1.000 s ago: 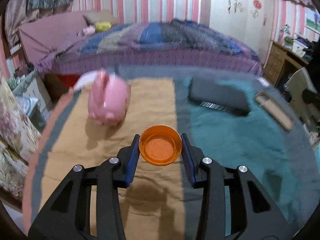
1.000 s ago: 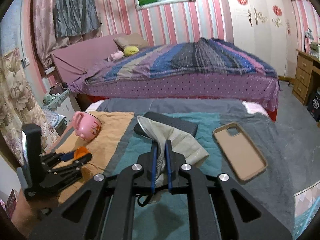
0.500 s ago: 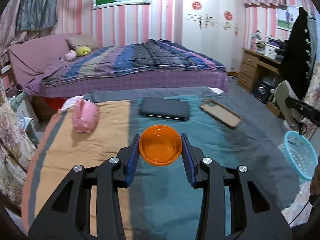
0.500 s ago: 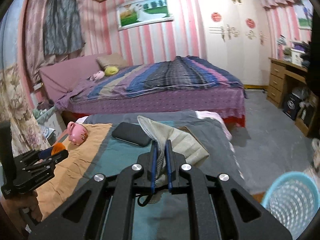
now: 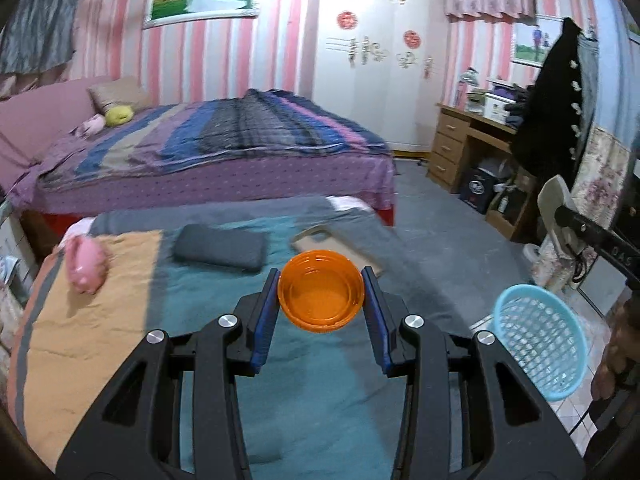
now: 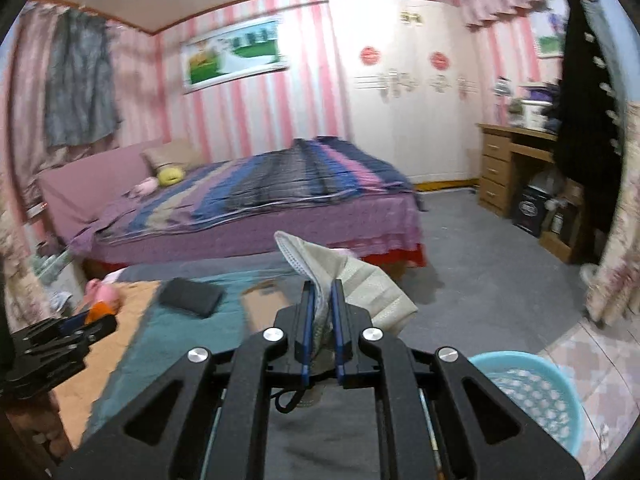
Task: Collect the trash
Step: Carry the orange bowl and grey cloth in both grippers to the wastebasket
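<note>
Both pieces of trash picked up and held; neither yet dropped in the basket.

A round orange plastic cap [image 5: 321, 296] is clamped, open side up, between the blue pads of the left gripper [image 5: 321, 300], held above the teal blanket [image 5: 304, 392]. A crumpled grey-white face mask [image 6: 352, 280] is pinched in the nearly closed jaws of the right gripper [image 6: 321, 312], its loose end sticking up. The light-blue perforated plastic basket [image 5: 540, 344] is seen on the floor to the right, apart from both grippers; nothing can be made out inside it. A pink piggy bank [image 5: 86, 264], a dark flat pouch [image 5: 220, 246] and a tan phone case [image 5: 316, 238] are left on the bedding, judged not to be trash. What is left, by this reading: carry over and release both items.
</note>
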Available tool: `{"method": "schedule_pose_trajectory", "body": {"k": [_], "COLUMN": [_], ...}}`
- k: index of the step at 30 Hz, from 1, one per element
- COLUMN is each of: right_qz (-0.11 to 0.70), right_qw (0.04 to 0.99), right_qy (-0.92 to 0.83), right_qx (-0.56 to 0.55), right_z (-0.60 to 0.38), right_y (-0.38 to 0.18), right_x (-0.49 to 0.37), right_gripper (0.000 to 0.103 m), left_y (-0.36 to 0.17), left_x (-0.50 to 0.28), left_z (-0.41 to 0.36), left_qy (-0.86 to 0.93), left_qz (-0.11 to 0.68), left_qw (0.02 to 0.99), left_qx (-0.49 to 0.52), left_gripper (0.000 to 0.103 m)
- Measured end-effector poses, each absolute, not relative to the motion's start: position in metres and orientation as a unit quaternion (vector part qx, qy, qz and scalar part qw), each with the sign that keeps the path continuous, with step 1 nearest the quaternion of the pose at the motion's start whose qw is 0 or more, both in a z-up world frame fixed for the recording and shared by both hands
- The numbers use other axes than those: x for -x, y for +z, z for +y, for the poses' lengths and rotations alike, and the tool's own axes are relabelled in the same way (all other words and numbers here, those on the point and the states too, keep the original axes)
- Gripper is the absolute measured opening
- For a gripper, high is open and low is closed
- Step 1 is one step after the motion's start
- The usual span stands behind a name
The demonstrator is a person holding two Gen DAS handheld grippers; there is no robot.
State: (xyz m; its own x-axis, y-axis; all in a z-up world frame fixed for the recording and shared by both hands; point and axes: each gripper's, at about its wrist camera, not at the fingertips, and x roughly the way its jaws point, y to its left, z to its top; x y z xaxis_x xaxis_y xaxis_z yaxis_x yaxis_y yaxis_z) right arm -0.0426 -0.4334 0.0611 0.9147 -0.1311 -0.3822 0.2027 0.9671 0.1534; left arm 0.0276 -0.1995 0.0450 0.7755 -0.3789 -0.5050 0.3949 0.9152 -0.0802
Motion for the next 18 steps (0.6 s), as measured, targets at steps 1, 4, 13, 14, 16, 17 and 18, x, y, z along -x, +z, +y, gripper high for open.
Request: {"method": "schedule_pose_trajectory", "body": {"k": [1,4,13,14,16,17,18], "right_qz": [0.191,0.194,0.199,0.201,0.201,0.200,0.200], "right_qw": [0.971,0.967,0.957,0.954,0.952,0.951,0.951], "right_qy": [-0.099,-0.122,-0.184,-0.200,-0.205,-0.209,-0.209], "right_qx": [-0.102,-0.113,-0.103,-0.101,-0.103,-0.107,-0.108], "right_z": [-0.451,-0.476,-0.526,-0.536,-0.540,-0.547,-0.550], "right_y": [0.061,0.060,0.063,0.063,0.064,0.064,0.065], "right_x": [0.048,0.054,0.079,0.084,0.087,0.091,0.092], "right_gripper": [0.009,0.009,0.009,0.009,0.009,0.009,0.009], "left_y": [0.048,0.052,0.063,0.065,0.067,0.067,0.068], "left_x": [-0.026,-0.022,-0.006,-0.004,-0.002,0.000,0.001], "left_z": [-0.212,-0.244,-0.316,-0.323,-0.333,-0.336,-0.342], "left_qy": [-0.214,-0.236,-0.289,-0.294,-0.300,-0.303,-0.308], "left_qz": [0.262,0.257,0.250,0.248,0.247,0.247,0.248], "left_qw": [0.941,0.937,0.924,0.922,0.921,0.920,0.918], "left_qx": [-0.019,-0.025,-0.031,-0.032,-0.035,-0.036,-0.037], "left_gripper": [0.039,0.039,0.039,0.039,0.039,0.039,0.039]}}
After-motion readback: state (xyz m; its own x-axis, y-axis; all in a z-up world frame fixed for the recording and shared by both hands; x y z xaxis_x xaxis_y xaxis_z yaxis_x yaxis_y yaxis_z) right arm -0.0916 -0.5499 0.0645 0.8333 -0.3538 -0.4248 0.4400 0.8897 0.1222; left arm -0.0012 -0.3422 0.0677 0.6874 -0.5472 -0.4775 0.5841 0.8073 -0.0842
